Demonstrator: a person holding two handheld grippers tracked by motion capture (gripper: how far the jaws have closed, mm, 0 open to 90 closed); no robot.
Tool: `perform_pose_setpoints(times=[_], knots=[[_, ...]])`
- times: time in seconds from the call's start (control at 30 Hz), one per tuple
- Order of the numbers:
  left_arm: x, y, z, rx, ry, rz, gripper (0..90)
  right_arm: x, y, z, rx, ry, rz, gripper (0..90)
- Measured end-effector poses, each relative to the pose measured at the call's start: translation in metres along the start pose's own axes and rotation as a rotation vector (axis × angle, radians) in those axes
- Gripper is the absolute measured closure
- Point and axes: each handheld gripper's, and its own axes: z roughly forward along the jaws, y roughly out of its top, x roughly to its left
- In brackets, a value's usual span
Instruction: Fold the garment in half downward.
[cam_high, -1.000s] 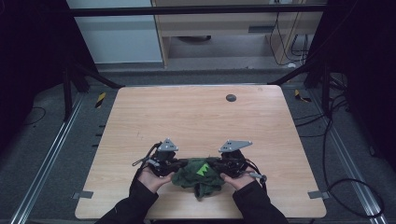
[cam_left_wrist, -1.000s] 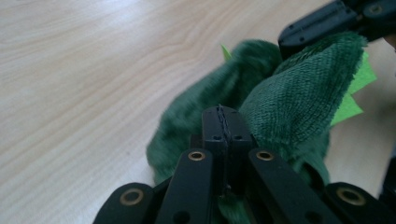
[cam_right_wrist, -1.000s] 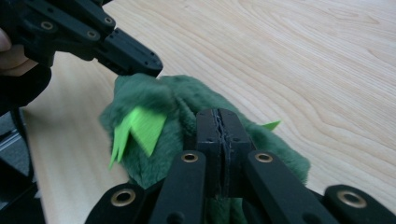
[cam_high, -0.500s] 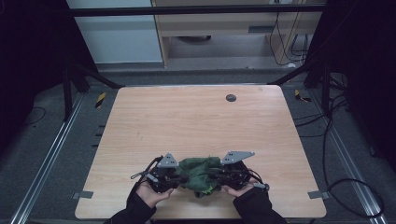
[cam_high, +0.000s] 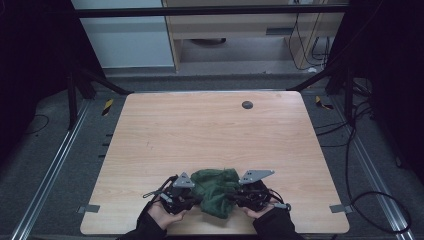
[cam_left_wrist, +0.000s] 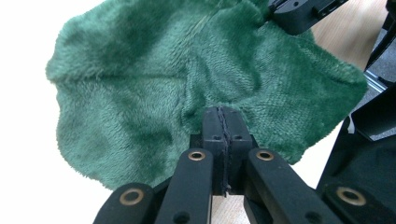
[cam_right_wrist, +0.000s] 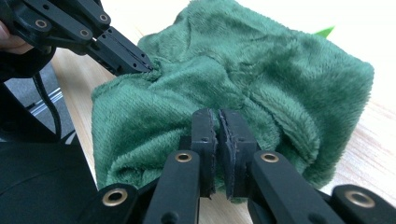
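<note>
Near the front edge of the wooden table (cam_high: 210, 130), a little right of its middle, a bunched green plush cloth (cam_high: 216, 189) sits between the two grippers. From the high view, the left gripper (cam_high: 192, 194) comes at the cloth from its left side and the right gripper (cam_high: 239, 194) from its right, each carried by a hand in a dark sleeve reaching in from the near edge. A grey three-cornered plate (cam_high: 256, 175) tops the right gripper, and a smaller one sits on the left.

Along the left gripper view, the left gripper (cam_left_wrist: 223, 116) has its jaws pressed together with a fold of the green plush cloth (cam_left_wrist: 154, 79) pinched between their tips. The fabric spreads out beyond them in soft folds, hanging lower on the left of that view. At the far upper right of that view the other gripper's black jaw tips meet the cloth's far edge.

Along the right gripper view, the right gripper (cam_right_wrist: 218, 121) is likewise clamped on the green plush cloth (cam_right_wrist: 261, 70), its jaws nearly touching with fabric caught between them. The cloth rises as a rumpled mound past the tips. At the upper left of that view the left gripper (cam_right_wrist: 144, 63) bites into the opposite side of the cloth. A small bright green tag (cam_right_wrist: 327, 31) peeks out at the far top right of the mound.
</note>
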Motion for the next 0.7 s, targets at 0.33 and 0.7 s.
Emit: perform_pose_setpoints(times=[0.33, 0.7], knots=[[0.001, 0.000, -0.001, -0.017, 0.023, 0.000, 89.7, -0.001, -0.002, 0.007, 0.009, 0.001, -0.013, 84.0], [0.024, 0.001, -0.032, -0.105, 0.101, -0.061, 88.5, -0.017, 0.006, -0.018, -0.102, -0.046, 0.031, 80.7]])
